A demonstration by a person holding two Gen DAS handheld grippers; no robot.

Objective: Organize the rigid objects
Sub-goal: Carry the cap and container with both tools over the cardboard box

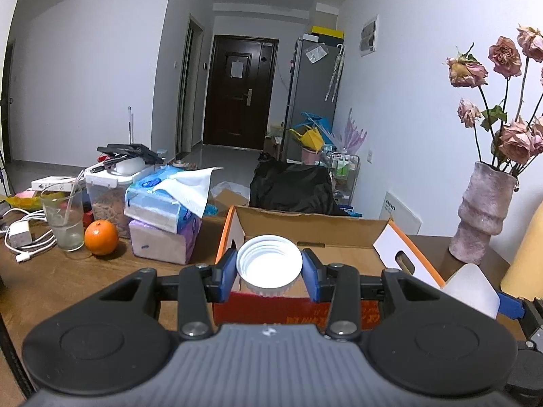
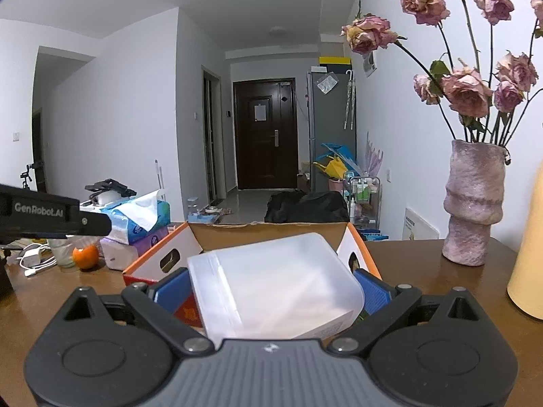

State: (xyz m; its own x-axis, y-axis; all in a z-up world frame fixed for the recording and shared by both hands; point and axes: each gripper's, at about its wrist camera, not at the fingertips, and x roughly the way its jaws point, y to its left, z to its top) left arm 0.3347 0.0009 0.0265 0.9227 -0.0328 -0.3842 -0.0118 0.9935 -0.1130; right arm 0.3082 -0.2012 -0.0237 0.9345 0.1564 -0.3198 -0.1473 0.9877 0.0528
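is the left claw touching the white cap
Touching. The left wrist view shows the left claw with both blue pads pressed against the sides of the white cap.

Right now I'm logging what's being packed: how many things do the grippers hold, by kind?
White screw cap, in left gripper: 1
Translucent plastic container, in right gripper: 1
Total: 2

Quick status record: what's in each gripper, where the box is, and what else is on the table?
left gripper: shut on white lid, open side up
right gripper: shut on clear plastic container, tilted
box: open cardboard, straight ahead of both grippers
lid position: at the box's near edge
table left: orange, glass, tissue packs, charger
table right: vase of dried roses
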